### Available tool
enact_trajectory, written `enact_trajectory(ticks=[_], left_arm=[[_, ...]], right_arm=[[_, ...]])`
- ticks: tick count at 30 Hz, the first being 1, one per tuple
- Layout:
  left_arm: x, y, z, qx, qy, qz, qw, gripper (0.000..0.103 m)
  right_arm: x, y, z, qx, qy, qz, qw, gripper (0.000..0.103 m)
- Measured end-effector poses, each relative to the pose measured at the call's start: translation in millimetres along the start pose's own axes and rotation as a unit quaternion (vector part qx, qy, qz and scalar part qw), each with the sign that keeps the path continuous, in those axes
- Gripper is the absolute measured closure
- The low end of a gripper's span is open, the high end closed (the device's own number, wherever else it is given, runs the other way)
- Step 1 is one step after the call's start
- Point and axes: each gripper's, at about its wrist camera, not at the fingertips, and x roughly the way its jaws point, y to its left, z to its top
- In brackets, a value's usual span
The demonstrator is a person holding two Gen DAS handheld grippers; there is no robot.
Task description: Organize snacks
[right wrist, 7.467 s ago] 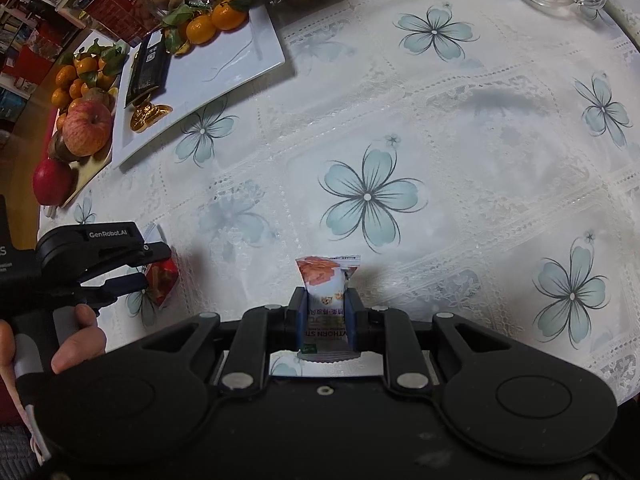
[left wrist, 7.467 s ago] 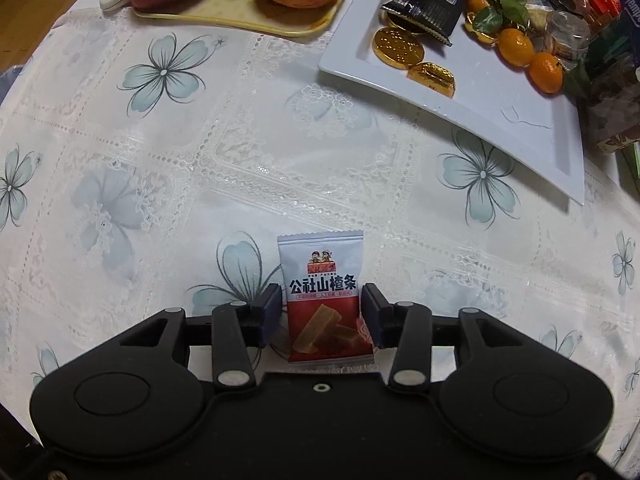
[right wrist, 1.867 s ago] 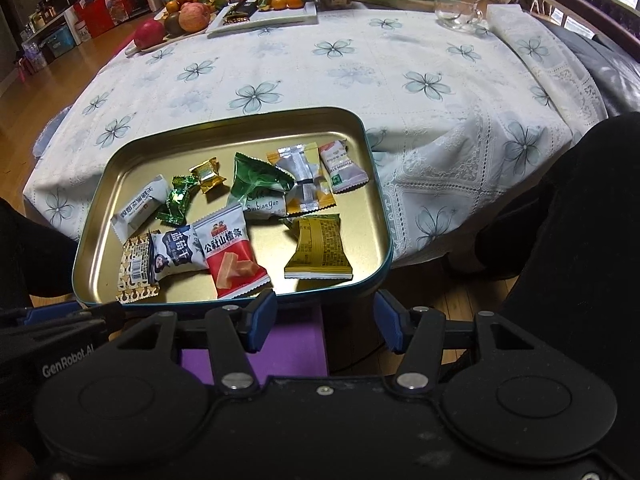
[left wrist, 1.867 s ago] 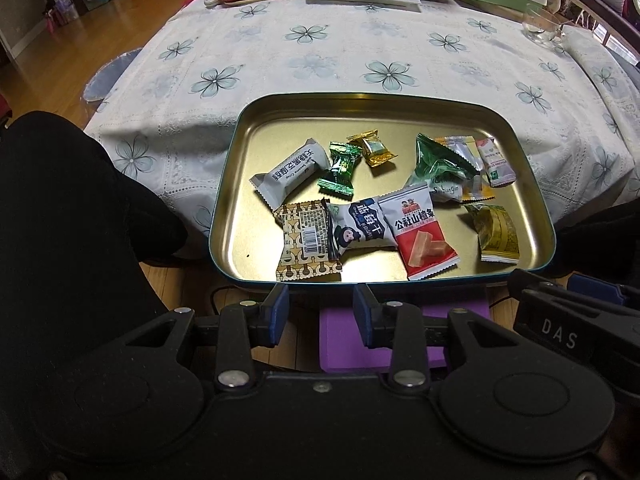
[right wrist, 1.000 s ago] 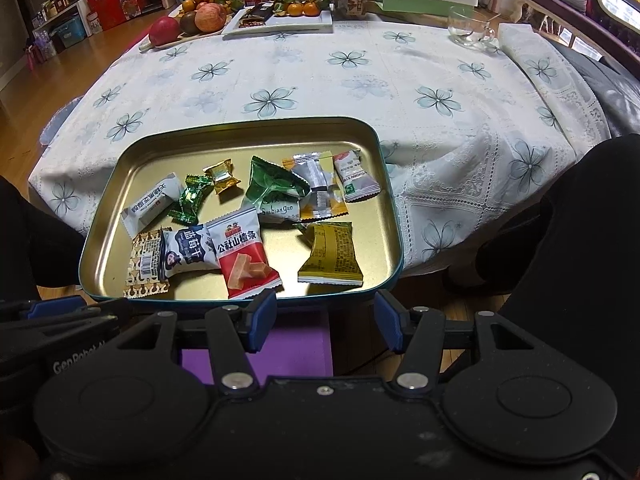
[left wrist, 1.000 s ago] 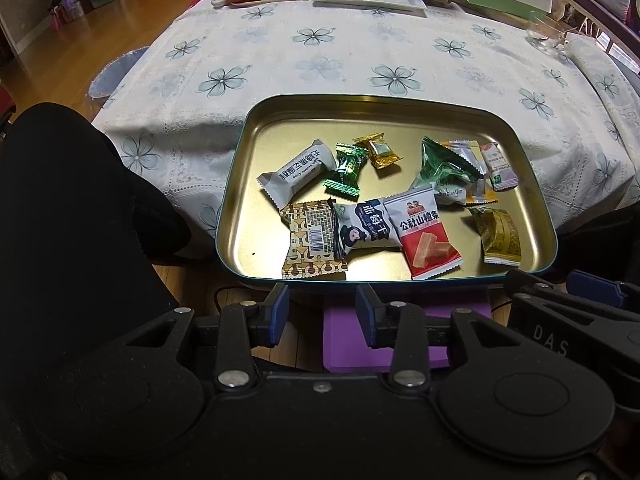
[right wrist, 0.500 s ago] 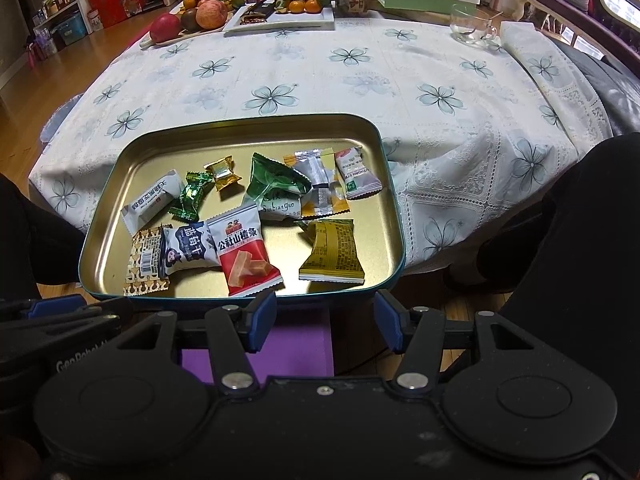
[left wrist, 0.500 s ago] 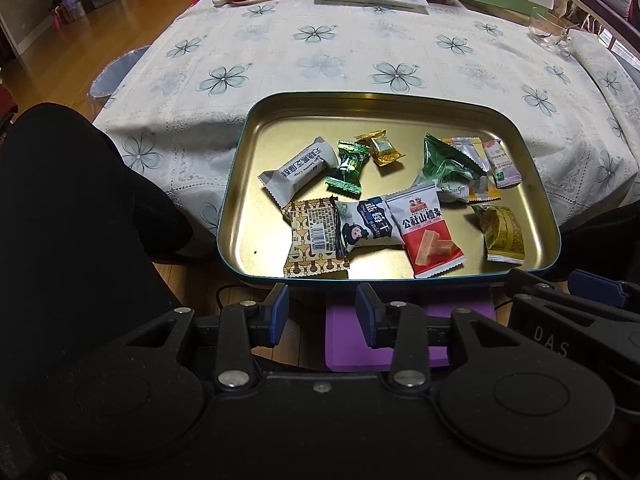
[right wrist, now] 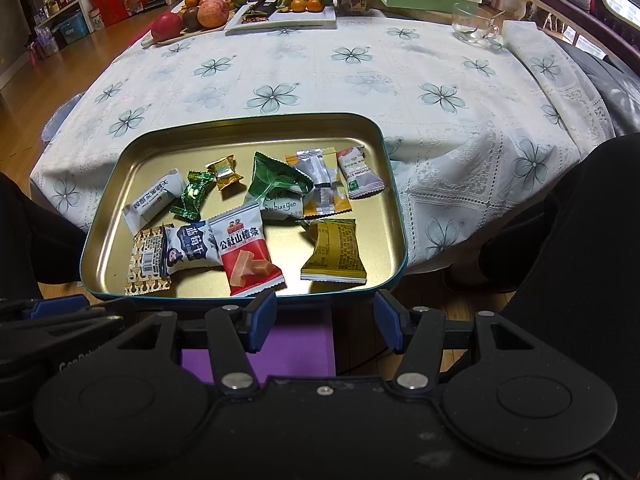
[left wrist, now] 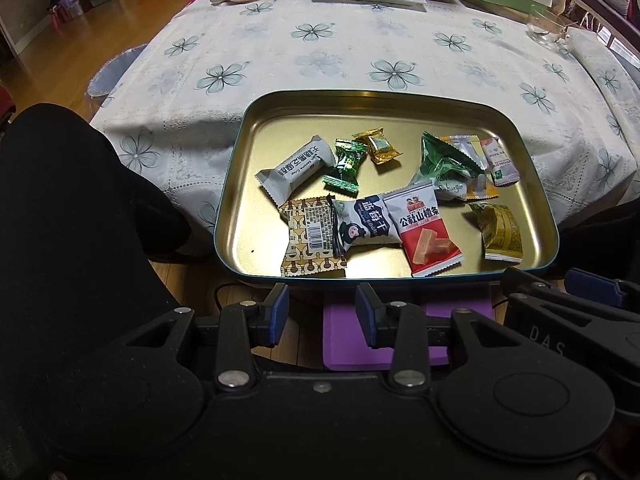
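Both cameras sit low and close at the near edge of the gold tray (left wrist: 240,152) (right wrist: 120,168), looking forward and slightly down over it toward the far end of the flowered table (left wrist: 320,52) (right wrist: 360,80). The left wrist view stands a little to the left, so the tray falls right of centre; the right wrist view stands to the right, with the tray left of centre. They share the tray, its snacks, the tabletop and the fruit at the far side.

red packet (left wrist: 425,229): "公社山楂条" | green packet (right wrist: 278,186): "Suibianguo" | navy packet (left wrist: 365,225): possibly "蓝莓干" | right gripper (left wrist: 568,320) body: "DAS"
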Motion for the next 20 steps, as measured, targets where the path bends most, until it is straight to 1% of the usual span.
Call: enact_trajectory(ticks=[9,13,16,20], left_arm=[[-0.5,-0.6,0.5,0.001,0.0,0.001,1.0,0.056],[-1.0,-1.1,-0.3,0.004,-0.003,-0.005,1.0,0.055],[-2.2,-1.8,-1.1,0.007,-0.009,0.0,0.9999,0.055],[-1.2,0.1,-0.5,-0.001,-0.008,0.008,0.9999,0.055]], right_arm=[[0.1,1.0,0.0,-0.002,0.0,0.001,1.0,0.046],[0.5,1.6,-0.5,-0.004,0.001,0.002,1.0,0.046],[1.0,1.4,-0.8,-0.005,0.003,0.004,1.0,0.046],[1.2,1.1,-0.6,-0.006,0.003,0.004,1.0,0.046]])
